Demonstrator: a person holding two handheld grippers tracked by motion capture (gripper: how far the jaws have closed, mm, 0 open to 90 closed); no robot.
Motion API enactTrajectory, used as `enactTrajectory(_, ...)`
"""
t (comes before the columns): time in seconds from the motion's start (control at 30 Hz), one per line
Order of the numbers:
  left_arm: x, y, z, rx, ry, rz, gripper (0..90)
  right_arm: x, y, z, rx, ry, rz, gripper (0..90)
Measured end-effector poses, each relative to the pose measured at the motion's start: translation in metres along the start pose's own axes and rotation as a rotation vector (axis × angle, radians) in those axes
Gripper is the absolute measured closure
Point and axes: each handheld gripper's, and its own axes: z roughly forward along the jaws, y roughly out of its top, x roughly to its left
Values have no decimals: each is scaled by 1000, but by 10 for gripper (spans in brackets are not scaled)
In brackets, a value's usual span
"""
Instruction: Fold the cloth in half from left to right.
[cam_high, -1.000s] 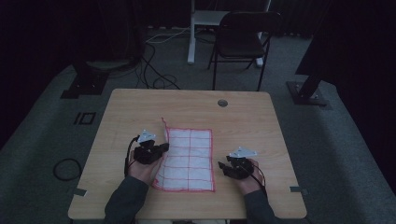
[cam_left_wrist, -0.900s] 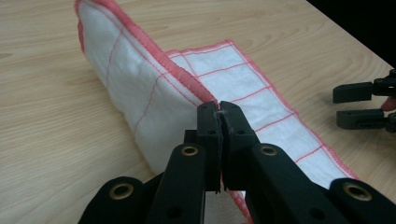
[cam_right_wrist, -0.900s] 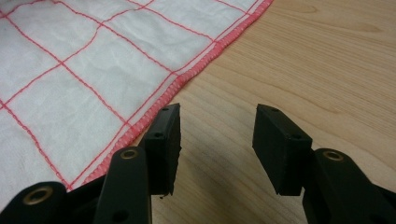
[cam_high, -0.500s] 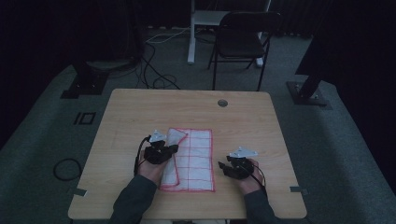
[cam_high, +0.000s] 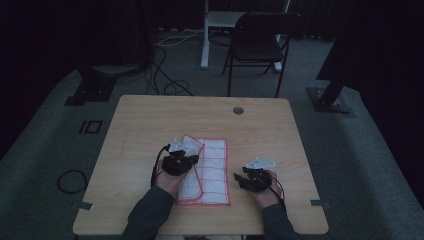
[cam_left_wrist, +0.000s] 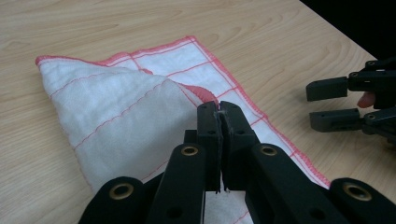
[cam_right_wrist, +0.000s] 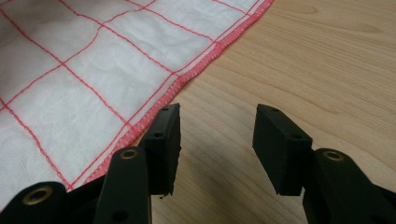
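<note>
Here, one wooden tabletop carries one white cloth with a red grid and red hem, and two tools work above it. The left tool sits over the cloth's left half, jaws pinched shut on the cloth's edge, with a flap folded over toward the middle. The cloth lies at the near centre of the tabletop, between the two tools. The right tool rests just beside the cloth's right hem, jaws about half open, gripping nothing, bare wood between them.
</note>
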Motion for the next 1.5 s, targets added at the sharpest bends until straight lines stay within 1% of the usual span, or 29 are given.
enactTrajectory(0.3, -7, 6, 3, -2, -16, 14, 881, 1, 0, 1, -1, 1, -3, 516)
enactTrajectory(0.5, -13, 9, 8, -1, -30, 20, 881, 3, 1, 1, 1, 8, -8, 516)
enactTrajectory(0.8, -22, 15, 16, -1, -48, 28, 881, 8, 4, 0, -18, 16, -20, 525)
enactTrajectory(0.9, -24, 17, 18, -2, -52, 31, 881, 14, 6, -1, -42, 25, -35, 538)
enactTrajectory(1.0, -25, 17, 20, -1, -56, 29, 881, 20, 8, -1, -54, 42, -52, 545)
enactTrajectory(1.07, -26, 17, 21, 0, -59, 27, 881, 23, 9, 1, -52, 48, -64, 550)
enactTrajectory(1.13, -26, 17, 22, 1, -64, 27, 881, 27, 11, 4, -49, 61, -65, 556)
enactTrajectory(1.2, -27, 17, 23, 0, -66, 23, 881, 31, 14, 7, -50, 69, -82, 562)
enactTrajectory(1.23, -27, 17, 24, 1, -68, 27, 881, 34, 15, 8, -48, 75, -89, 568)
enactTrajectory(1.4, -29, 20, 27, -5, -75, 15, 881, 46, 18, 14, -43, 107, -127, 572)
enactTrajectory(1.5, -31, 22, 30, -6, -77, 18, 881, 50, 17, 14, -37, 119, -148, 563)
